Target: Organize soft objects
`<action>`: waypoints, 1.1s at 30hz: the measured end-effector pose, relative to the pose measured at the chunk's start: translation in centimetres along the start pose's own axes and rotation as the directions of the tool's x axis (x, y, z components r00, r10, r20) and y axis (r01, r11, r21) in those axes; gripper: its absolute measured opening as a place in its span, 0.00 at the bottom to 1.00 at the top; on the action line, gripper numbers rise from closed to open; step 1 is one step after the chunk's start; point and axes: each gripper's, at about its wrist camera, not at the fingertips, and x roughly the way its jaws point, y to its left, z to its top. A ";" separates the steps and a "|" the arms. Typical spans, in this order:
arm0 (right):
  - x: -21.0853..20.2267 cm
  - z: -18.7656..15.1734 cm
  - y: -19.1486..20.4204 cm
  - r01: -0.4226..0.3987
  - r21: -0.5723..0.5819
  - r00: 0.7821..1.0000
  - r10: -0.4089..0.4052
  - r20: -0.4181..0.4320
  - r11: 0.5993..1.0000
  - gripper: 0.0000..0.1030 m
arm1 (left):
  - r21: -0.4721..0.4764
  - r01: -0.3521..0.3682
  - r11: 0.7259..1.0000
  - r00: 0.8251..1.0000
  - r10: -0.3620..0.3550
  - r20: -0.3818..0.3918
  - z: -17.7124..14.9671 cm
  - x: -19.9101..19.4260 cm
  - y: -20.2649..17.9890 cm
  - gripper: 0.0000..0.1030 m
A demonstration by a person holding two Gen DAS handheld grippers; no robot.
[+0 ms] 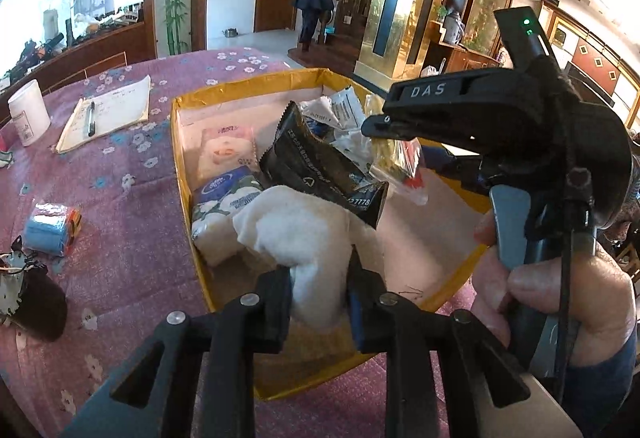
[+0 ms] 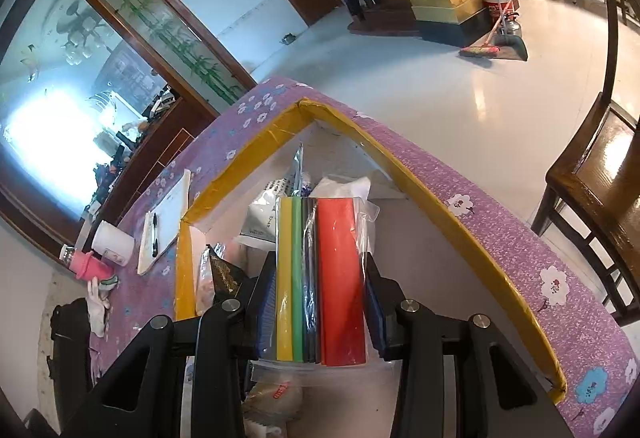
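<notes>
A: Towel, white and rolled, sits between the fingers of the left gripper, low over the near end of the yellow-rimmed box.

B: Are the jaws clamped on it?

A: They stand narrow, with the pads against the cloth on both sides, so it looks held; how hard they press I cannot tell.

B: And the right gripper?

A: Its jaws are closed on a clear bag of coloured strips, yellow, green, dark and red, held upright over the same box. A hand grips its handle at the right edge of the left wrist view.

B: What lies in the box?

A: A black foil packet leans across the middle. Left of it are a blue-and-white tissue pack and a pink-printed pack; white wrappers lie at the far end.

B: Outside it?

A: On the purple flowered tablecloth, a blue roll lies left of the box. Farther off are a notepad with a pen on it and a white cup.
</notes>
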 end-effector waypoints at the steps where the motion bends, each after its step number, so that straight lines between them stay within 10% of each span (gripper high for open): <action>1: 0.1 -0.1 0.4 0.003 -0.002 1.000 -0.003 0.003 1.000 0.41 | 0.003 -0.004 1.000 1.000 0.004 0.006 0.0 -0.1 -0.1 0.28; 6: -1.0 -0.2 0.8 0.005 0.000 0.999 -0.005 0.051 1.000 0.60 | 0.020 -0.015 1.000 0.998 0.014 0.067 0.1 -1.3 -0.4 0.58; 21: -3.0 -0.6 3.7 -0.017 -0.107 0.990 0.032 0.137 0.994 0.61 | 0.011 -0.134 0.991 0.982 0.131 0.135 0.5 -3.7 0.3 0.60; 33: -3.3 -3.0 8.0 -0.022 -0.296 0.983 0.074 0.168 0.955 0.62 | 0.041 -0.313 0.949 0.928 0.297 0.224 -1.0 -8.2 2.1 0.66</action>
